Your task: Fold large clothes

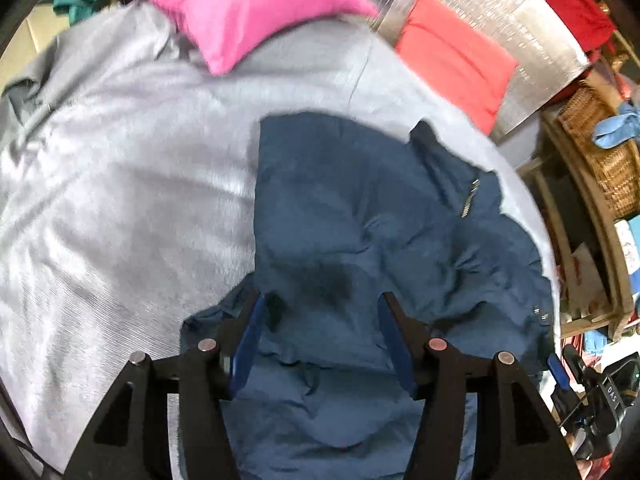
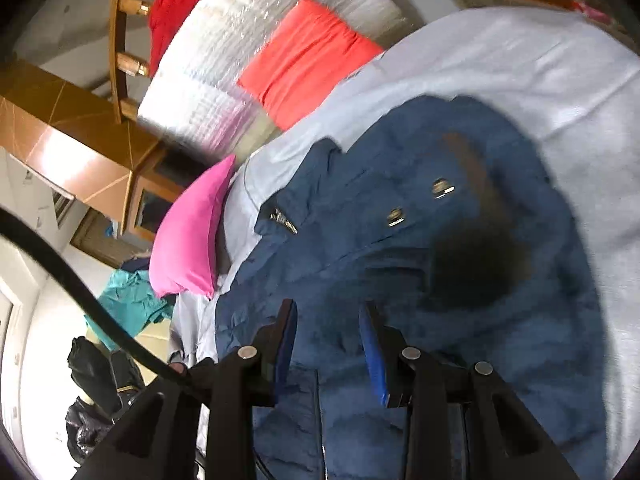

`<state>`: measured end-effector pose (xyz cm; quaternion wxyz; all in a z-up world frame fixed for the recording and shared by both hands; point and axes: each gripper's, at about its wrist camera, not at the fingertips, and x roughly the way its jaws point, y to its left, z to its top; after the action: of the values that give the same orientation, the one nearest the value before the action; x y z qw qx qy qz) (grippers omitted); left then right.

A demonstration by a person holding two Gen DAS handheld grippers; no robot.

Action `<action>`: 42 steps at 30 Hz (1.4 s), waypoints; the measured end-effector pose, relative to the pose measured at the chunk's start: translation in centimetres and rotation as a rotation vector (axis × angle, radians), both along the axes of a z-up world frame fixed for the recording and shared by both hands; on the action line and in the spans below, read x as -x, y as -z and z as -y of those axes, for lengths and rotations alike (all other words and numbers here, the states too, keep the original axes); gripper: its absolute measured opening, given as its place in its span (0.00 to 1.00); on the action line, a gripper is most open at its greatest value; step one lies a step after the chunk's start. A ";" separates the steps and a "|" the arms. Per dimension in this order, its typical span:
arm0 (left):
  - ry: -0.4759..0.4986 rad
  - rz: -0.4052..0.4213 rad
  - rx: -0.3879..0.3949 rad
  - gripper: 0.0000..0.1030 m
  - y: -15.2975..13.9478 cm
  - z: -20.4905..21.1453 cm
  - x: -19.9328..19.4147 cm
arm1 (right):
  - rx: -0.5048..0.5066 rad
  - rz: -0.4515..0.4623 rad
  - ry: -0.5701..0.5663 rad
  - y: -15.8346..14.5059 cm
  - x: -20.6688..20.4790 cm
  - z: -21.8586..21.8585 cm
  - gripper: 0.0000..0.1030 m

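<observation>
On the bed (image 1: 100,200), a blue jacket (image 1: 360,220) lies partly folded, zipper (image 1: 468,200) and snaps (image 2: 442,189) facing up. Left gripper (image 1: 322,308) hangs above it, jaws moderately wide, holding nothing. Right gripper (image 2: 328,316) likewise, jaws narrower, empty. Judgement: a fold appears just laid; next, grip the rumpled edge at matched points and keep the layers aligned.

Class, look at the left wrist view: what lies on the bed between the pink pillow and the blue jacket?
Only bare grey sheet lies between the pink pillow and the blue jacket; the left wrist view shows that stretch.
</observation>
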<state>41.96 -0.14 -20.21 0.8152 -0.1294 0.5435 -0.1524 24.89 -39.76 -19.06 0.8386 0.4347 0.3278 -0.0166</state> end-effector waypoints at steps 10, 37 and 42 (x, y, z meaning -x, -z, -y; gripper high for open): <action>0.057 -0.002 -0.208 0.58 1.8 3.4 -0.6 | -0.048 -0.155 -0.052 4.9 -3.0 -0.4 0.31; 0.071 0.063 -0.137 0.58 -0.5 2.9 -0.5 | 0.011 -0.127 0.045 2.5 1.0 3.1 0.21; 0.056 0.011 -0.275 0.59 1.7 3.3 -1.3 | -0.097 -0.206 0.040 5.8 1.2 5.4 0.08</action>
<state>43.27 -3.44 -21.92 0.8236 -0.0006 0.5583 -0.0998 23.67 -45.15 -24.83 0.7780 0.4772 0.4039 -0.0623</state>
